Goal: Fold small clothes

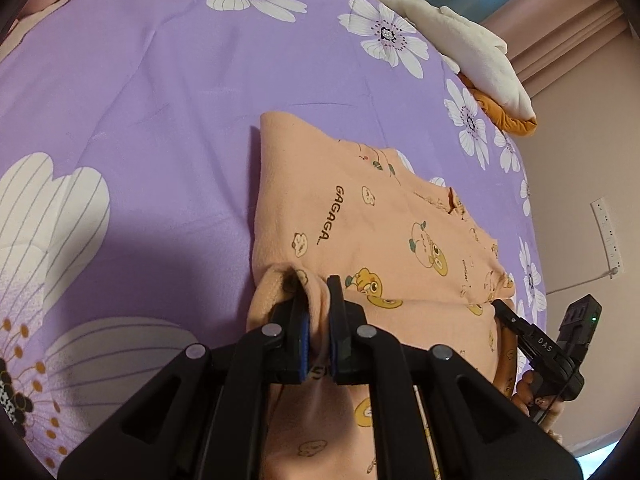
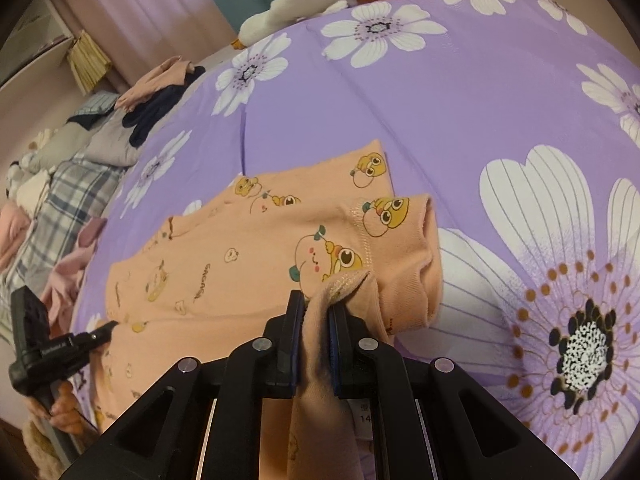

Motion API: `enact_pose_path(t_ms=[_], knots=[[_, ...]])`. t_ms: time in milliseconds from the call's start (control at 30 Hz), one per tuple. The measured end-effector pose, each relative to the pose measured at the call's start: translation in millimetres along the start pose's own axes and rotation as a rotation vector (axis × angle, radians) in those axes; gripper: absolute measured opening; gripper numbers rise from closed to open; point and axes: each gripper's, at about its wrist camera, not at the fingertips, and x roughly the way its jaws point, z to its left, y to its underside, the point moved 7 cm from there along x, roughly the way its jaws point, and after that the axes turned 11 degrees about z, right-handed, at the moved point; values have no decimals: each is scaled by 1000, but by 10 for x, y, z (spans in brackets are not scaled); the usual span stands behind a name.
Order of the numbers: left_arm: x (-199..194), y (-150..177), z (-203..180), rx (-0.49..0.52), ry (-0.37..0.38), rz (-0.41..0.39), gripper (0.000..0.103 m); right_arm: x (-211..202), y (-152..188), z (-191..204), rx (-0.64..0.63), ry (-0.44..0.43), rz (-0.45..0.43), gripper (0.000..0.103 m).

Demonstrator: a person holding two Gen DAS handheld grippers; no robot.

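A small peach garment [image 1: 384, 236] printed with cartoon ducks and the word GAGAGA lies partly spread on a purple flowered bedspread [image 1: 160, 92]. My left gripper [image 1: 316, 284] is shut on a bunched edge of the cloth at the garment's left side. The right gripper [image 1: 500, 306] shows at the far right of that view, its tip at the cloth's other side. In the right wrist view the peach garment [image 2: 248, 248] runs to the left, and my right gripper [image 2: 314, 300] is shut on a folded hem beside a cuffed end. The left gripper [image 2: 108, 326] nips the cloth at lower left.
A white and orange plush toy [image 1: 460, 40] lies at the far edge of the bed. A heap of other clothes [image 2: 100, 128], with plaid, grey and dark pieces, sits off the bed's left side in the right wrist view. A wall socket [image 1: 606, 232] is at the right.
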Motion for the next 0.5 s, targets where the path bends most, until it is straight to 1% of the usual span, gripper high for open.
enact_pose_path(t_ms=[267, 500], knots=[[16, 13, -6, 0, 17, -8, 8, 17, -1, 6, -5, 16, -6, 8], [11, 30, -1, -9, 35, -15, 8, 38, -2, 31, -21, 50, -19, 8]])
